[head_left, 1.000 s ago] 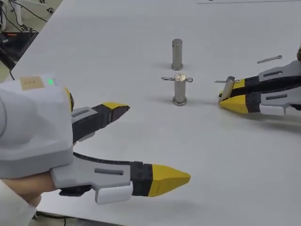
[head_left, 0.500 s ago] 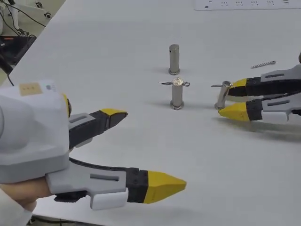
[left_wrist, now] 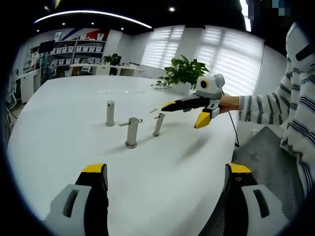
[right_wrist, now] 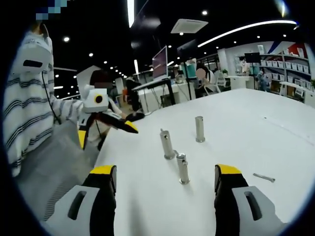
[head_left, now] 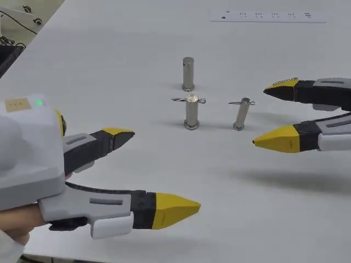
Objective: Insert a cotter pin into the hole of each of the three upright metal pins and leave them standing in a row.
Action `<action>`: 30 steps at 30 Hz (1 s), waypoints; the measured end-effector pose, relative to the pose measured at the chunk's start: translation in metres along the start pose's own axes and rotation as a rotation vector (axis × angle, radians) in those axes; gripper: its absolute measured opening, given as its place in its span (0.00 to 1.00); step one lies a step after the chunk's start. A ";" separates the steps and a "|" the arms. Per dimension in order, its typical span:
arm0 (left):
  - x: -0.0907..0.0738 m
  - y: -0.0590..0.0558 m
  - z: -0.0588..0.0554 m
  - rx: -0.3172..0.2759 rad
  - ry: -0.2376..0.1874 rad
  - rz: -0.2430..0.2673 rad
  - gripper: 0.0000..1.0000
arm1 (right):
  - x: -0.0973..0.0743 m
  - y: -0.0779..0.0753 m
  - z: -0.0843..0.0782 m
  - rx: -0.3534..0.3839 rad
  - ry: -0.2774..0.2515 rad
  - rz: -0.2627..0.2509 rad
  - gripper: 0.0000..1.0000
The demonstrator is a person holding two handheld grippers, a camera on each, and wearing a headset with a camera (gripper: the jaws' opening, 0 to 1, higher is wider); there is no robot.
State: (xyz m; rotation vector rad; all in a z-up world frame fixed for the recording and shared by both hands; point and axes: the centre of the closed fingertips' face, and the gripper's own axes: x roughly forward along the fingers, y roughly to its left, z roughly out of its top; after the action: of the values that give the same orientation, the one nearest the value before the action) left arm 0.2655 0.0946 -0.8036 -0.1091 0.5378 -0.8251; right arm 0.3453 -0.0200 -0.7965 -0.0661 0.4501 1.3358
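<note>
A second ago the right gripper (head_left: 260, 115) is clamped on the right-hand pin (head_left: 241, 115) near its top. It now has its jaws wide apart, holds nothing, and is drawn back to the right, clear of that pin. The right-hand pin stands free on the white bench (head_left: 109, 66) with a fitted cotter pin (head_left: 240, 102) through its cross-hole; it appears to lean slightly, though the camera angle may account for this. The centre pin (head_left: 191, 113), just to its left, is upright and carries a second cotter pin (head_left: 188, 99). The far pin (head_left: 188, 74) stands behind the centre pin, and no cotter pin is visible in its hole. The left gripper (head_left: 164, 170) hovers over the near edge of the bench, well apart from all three pins, fully open and empty. In the right gripper view a loose cotter pin (right_wrist: 264, 177) lies flat on the bench beyond the right jaw. The release indicates that the second insertion is complete. By this judgement one insertion remains, at the far pin, using the loose cotter pin. The three pins currently form a corner, not a line, so some repositioning is probably needed to make a row.
</note>
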 end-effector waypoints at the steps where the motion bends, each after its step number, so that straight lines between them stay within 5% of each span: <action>1: -0.001 0.001 0.001 0.000 -0.004 0.000 0.99 | -0.002 0.002 0.002 -0.001 -0.005 -0.004 0.85; 11: -0.007 0.006 0.012 0.021 -0.035 -0.003 0.99 | -0.024 0.020 -0.002 0.029 0.040 -0.082 0.99; 15: -0.010 0.010 0.016 0.029 -0.050 0.003 0.99 | -0.033 0.023 -0.005 0.048 0.038 -0.114 1.00; 25: -0.017 0.022 0.023 0.032 -0.064 0.021 0.99 | -0.048 0.031 -0.024 0.087 0.129 -0.172 1.00; 30: -0.015 0.024 0.026 0.037 -0.059 0.015 0.99 | -0.050 0.033 -0.028 0.128 0.119 -0.207 1.00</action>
State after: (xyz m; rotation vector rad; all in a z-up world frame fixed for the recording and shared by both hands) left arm 0.2860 0.1192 -0.7818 -0.0955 0.4672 -0.8144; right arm 0.2981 -0.0661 -0.7979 -0.0845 0.6123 1.1010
